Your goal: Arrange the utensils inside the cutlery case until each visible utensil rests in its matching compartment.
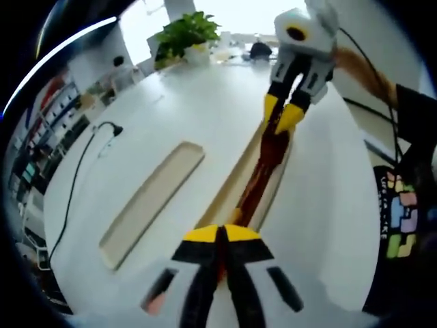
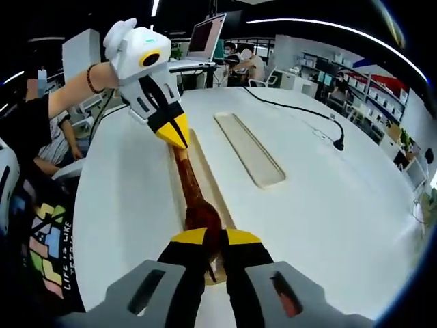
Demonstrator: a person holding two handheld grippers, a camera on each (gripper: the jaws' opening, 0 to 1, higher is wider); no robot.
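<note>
A dark brown wooden spoon (image 1: 265, 164) lies lengthwise over a long pale wooden cutlery case (image 1: 229, 195) on the white table. My left gripper (image 1: 220, 236) is shut on the spoon's thin handle end. My right gripper (image 1: 285, 117) comes in from the top and grips the wide end. In the right gripper view, my right gripper (image 2: 215, 239) is shut on the spoon's bowl (image 2: 202, 217). The left gripper (image 2: 175, 132) pinches the far handle tip above the case (image 2: 213, 181). I cannot tell whether the spoon touches the case floor.
A second long shallow wooden tray (image 1: 151, 202) (image 2: 250, 149) lies beside the case. A black cable with a plug (image 1: 104, 130) (image 2: 326, 126) runs across the table. A potted plant (image 1: 186, 33) and a laptop (image 2: 207, 35) stand at the table's edges. A person's sleeve (image 2: 31, 116) is close by.
</note>
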